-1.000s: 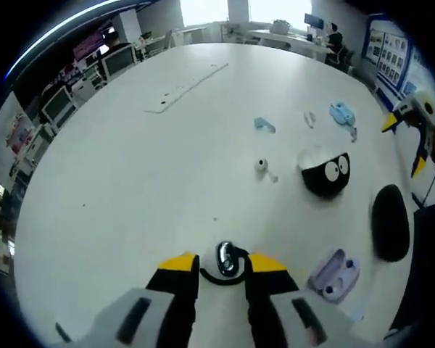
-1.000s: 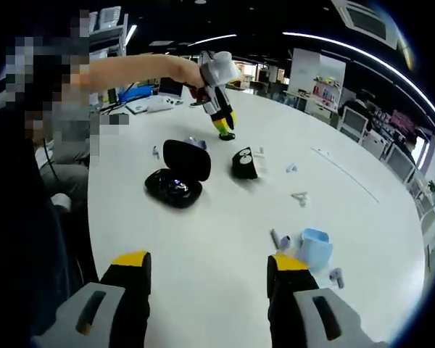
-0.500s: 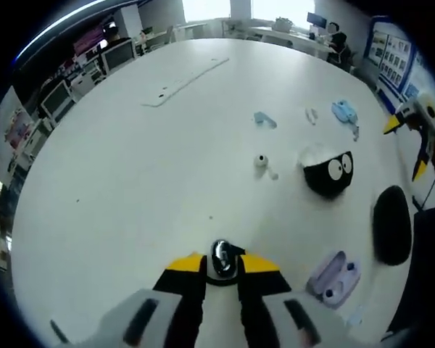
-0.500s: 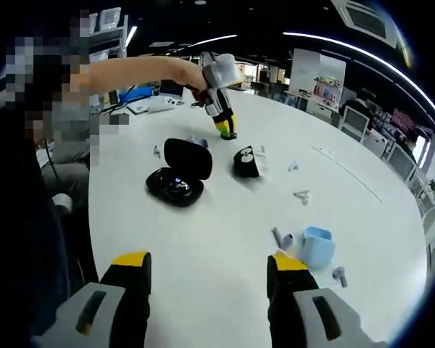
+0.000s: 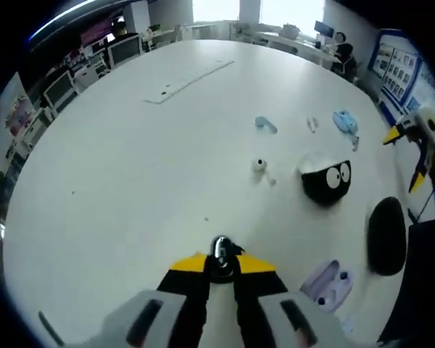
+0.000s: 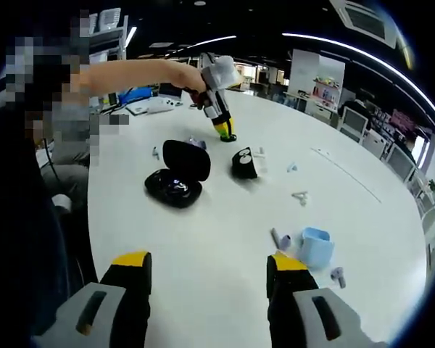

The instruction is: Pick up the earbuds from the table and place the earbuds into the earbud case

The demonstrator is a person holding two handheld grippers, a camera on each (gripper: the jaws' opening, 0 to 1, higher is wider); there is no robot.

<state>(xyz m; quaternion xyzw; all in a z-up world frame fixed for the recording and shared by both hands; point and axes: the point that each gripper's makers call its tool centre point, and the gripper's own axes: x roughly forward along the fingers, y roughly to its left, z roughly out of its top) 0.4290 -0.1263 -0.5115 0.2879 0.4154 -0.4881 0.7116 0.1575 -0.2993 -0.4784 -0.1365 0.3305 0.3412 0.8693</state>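
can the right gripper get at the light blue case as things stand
Probably yes: the right gripper is open and holds nothing, and the light blue case sits just past its right jaw on bare table, nothing between.

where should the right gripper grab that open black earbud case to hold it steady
Grip the black earbud case by its low base half, jaws across the narrow width, coming down from above on the near side. The lid stands upright at the back and would likely swing if pinched, and the right gripper is open and nearest that side.

earbud (image 5: pixel 220 250): your left gripper's fingers (image 5: pixel 187 270) hide its lower part | black case (image 6: pixel 175 190): inside too dark to tell | small pieces (image 5: pixel 311 123) on counter (image 5: pixel 130 167): too small to name
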